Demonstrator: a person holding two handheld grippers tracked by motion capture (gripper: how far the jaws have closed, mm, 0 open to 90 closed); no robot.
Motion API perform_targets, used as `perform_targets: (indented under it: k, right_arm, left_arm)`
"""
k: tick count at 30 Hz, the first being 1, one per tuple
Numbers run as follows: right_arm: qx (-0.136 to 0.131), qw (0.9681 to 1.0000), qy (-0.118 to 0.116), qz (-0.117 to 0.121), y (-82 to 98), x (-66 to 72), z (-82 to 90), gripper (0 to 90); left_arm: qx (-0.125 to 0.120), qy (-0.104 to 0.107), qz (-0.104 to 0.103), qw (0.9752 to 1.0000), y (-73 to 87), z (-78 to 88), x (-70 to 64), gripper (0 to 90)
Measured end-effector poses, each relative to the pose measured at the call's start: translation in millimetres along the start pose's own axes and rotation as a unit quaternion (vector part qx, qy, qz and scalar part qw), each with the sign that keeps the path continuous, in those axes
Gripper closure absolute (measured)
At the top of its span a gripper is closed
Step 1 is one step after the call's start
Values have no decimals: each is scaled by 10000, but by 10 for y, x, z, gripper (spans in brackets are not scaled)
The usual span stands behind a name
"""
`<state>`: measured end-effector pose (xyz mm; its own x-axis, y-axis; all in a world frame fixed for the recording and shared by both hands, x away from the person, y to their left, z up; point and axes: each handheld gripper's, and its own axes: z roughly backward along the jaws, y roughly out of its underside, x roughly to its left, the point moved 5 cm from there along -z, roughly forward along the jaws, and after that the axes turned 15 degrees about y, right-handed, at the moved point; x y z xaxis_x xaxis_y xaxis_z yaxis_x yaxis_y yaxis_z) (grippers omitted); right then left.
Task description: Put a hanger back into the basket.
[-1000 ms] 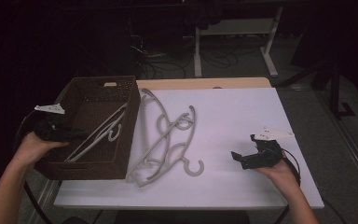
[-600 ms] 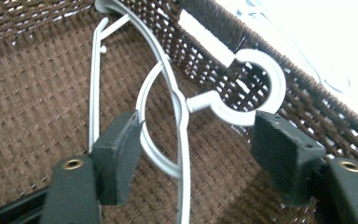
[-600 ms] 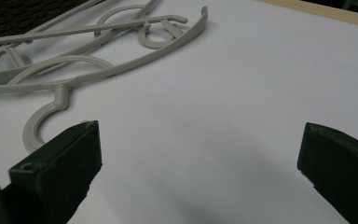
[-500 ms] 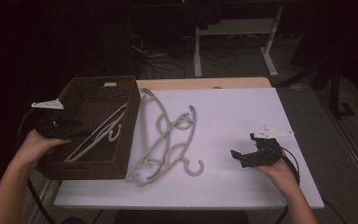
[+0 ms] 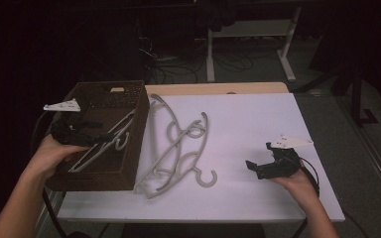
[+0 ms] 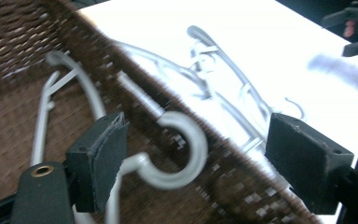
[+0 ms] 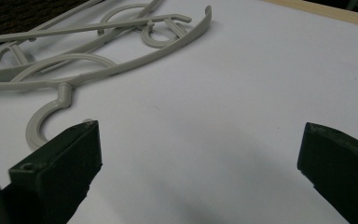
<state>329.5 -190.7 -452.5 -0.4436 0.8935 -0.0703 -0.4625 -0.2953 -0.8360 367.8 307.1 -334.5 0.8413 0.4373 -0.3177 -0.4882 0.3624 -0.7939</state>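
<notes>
Now my left gripper [image 5: 87, 133] hovers over the brown wicker basket [image 5: 129, 171] at the left end of the white desk [image 5: 258, 198]. Its fingers [image 6: 98, 158] have just been opening and stand well apart. From the left gripper view, the grey hanger in the basket [image 6: 177, 154] has its hook curling in the gap between them; the hook's stem passes close by the left pad, though I cannot tell whether it touches. Nothing presses on the hanger from the other side, so it is not clamped. The hanger lies slanted in the basket, its long arm running toward the far wall.

Just right of the basket, a loose pile of grey hangers [image 5: 178, 148] sprawls on the desk, one hook [image 5: 207, 177] pointing toward my side.

My right gripper [image 5: 270, 166] rests low over the bare desk near the right edge, well apart from the pile. From the right gripper view, its fingers [image 7: 60, 163] are spread wide with only white desk surface between them, and the nearest hook [image 7: 46, 121] of the pile lies just beyond the left pad.
</notes>
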Motion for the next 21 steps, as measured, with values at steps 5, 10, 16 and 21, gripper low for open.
perform_targets:
  k: [5, 10, 16, 21]
  right_arm:
    - [-6, 10000, -4, 2, -4, 2, -1, 0]
    - [10, 10000, -11, -1, -3, 1, -10, 0]
    - [-16, 10000, -26, 21, -2, 4, 5, 0]
    - [-7, 10000, -35, 37, 1, 8, 3, 0]
  left_arm:
    - [-113, 78, -127, 9998, -158, -200, -215, 163]
    - [-181, 188, -310, 9992, -289, -476, -437, 147]
    - [-81, 392, -413, 9983, -370, -841, -610, 139]
    - [-24, 457, -462, 9979, -371, -1105, -722, 140]
